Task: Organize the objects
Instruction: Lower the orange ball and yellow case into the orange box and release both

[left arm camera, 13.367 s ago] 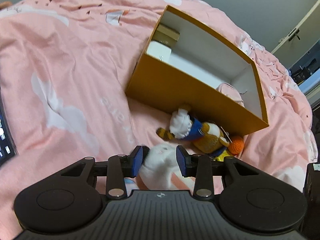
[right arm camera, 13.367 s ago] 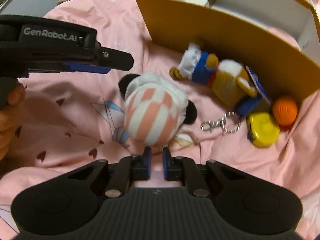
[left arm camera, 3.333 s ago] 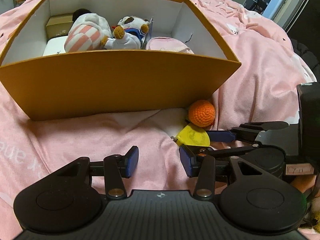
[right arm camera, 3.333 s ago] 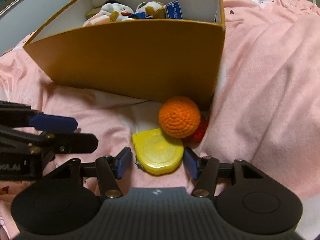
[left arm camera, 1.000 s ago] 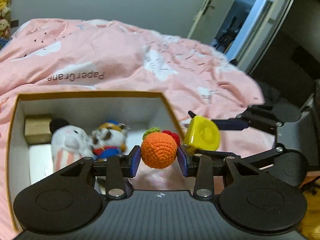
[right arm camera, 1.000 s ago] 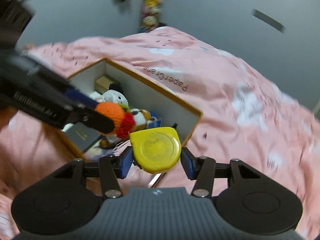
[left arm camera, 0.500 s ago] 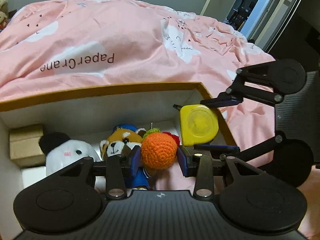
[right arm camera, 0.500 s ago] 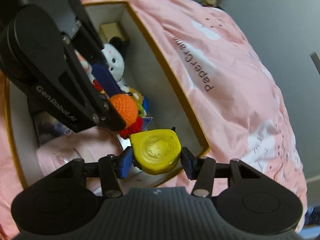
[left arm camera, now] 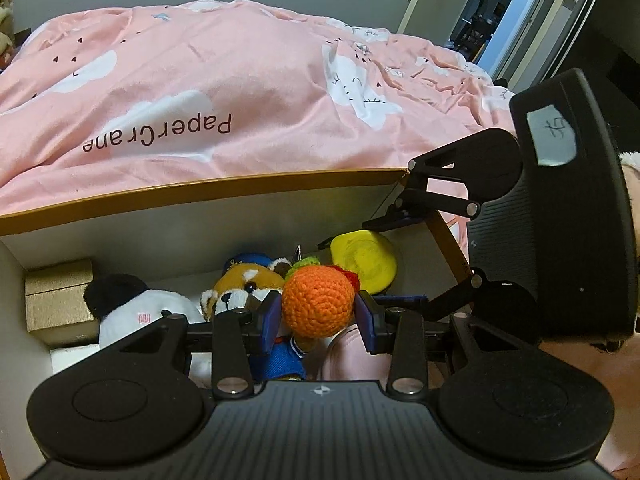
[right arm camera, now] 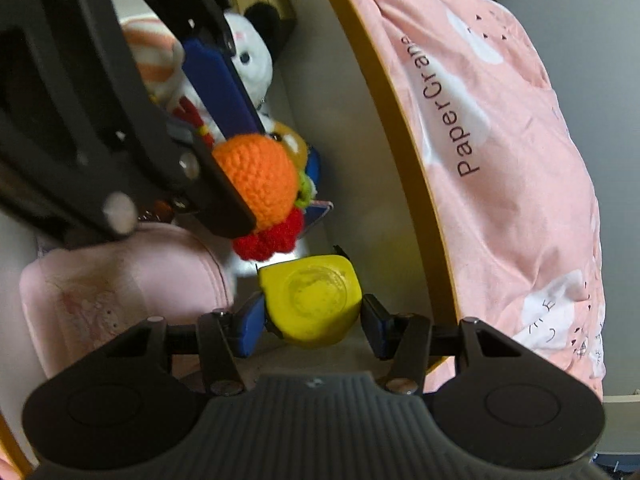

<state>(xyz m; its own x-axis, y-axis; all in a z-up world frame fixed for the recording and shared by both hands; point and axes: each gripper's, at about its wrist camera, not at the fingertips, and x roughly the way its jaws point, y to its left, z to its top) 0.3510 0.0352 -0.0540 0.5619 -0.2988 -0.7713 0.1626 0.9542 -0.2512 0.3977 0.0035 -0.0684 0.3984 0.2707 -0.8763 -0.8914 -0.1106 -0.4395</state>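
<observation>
My left gripper (left arm camera: 318,312) is shut on an orange crochet ball (left arm camera: 318,306) with green and red bits, held over the inside of the orange-brown box (left arm camera: 200,194). My right gripper (right arm camera: 312,316) is shut on a flat yellow case (right arm camera: 310,300), low inside the box near its right end wall. In the left wrist view the yellow case (left arm camera: 362,256) hangs just right of the ball, between the right gripper's fingers. In the right wrist view the ball (right arm camera: 260,180) sits above the case in the left gripper's blue pads (right arm camera: 220,80).
In the box lie a white panda plush (left arm camera: 136,312), a brown-and-blue fox plush (left arm camera: 244,284), a gold carton (left arm camera: 58,296) at the far left and a pink pouch (right arm camera: 120,280). The pink quilt (left arm camera: 240,92) surrounds the box. A doorway (left arm camera: 480,20) stands at the back right.
Both grippers have sunk into the box with their loads. The right gripper has rolled and carried the yellow case lower, toward the box floor; the left has barely moved in the last half second.
</observation>
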